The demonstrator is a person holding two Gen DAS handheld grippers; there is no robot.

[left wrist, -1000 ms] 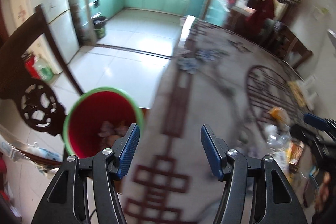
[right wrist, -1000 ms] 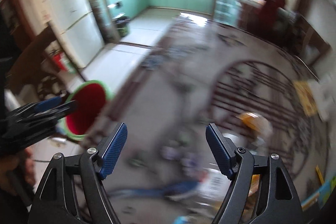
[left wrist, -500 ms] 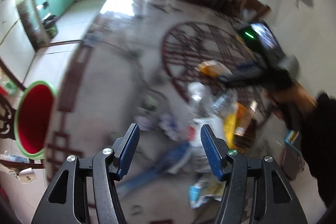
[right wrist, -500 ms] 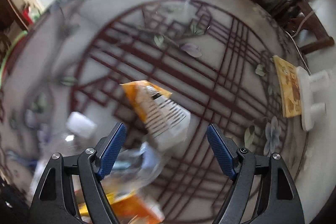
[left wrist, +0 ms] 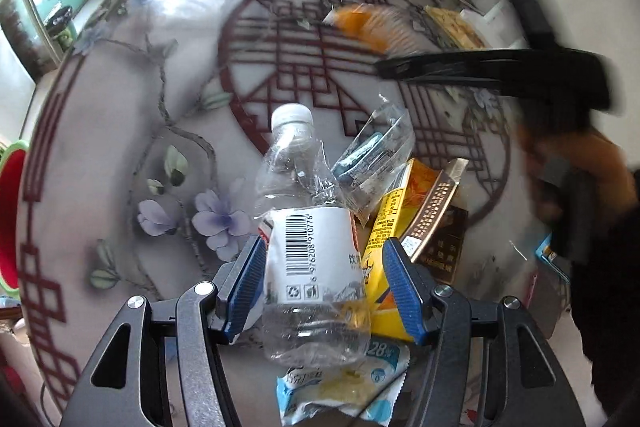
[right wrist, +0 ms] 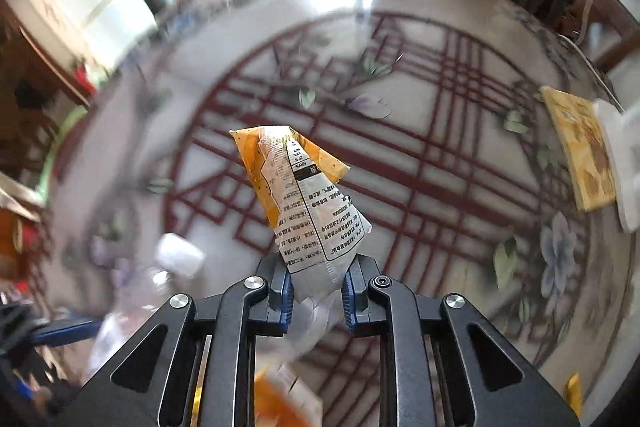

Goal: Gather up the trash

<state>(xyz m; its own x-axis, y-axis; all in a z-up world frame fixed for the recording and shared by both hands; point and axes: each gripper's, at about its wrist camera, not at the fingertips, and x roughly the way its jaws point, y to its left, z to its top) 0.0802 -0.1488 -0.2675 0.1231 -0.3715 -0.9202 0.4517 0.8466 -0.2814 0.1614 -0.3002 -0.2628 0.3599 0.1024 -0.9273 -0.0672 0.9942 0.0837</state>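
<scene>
My left gripper is open, its blue pads either side of a clear plastic bottle with a white cap that lies on the patterned table; the left pad is close against its label, the right stands apart. A yellow carton, a clear wrapper and a blue-white wrapper lie around the bottle. My right gripper is shut on an orange and white snack packet, held above the table. That packet shows blurred in the left wrist view.
A red bin with a green rim stands off the table's left edge. A dark box lies beside the carton. A yellow book and a white object lie at the table's right side. A chair stands at left.
My left gripper swung from the bin to the trash pile and now straddles the bottle. My right gripper closed on the orange packet and lifted it.
</scene>
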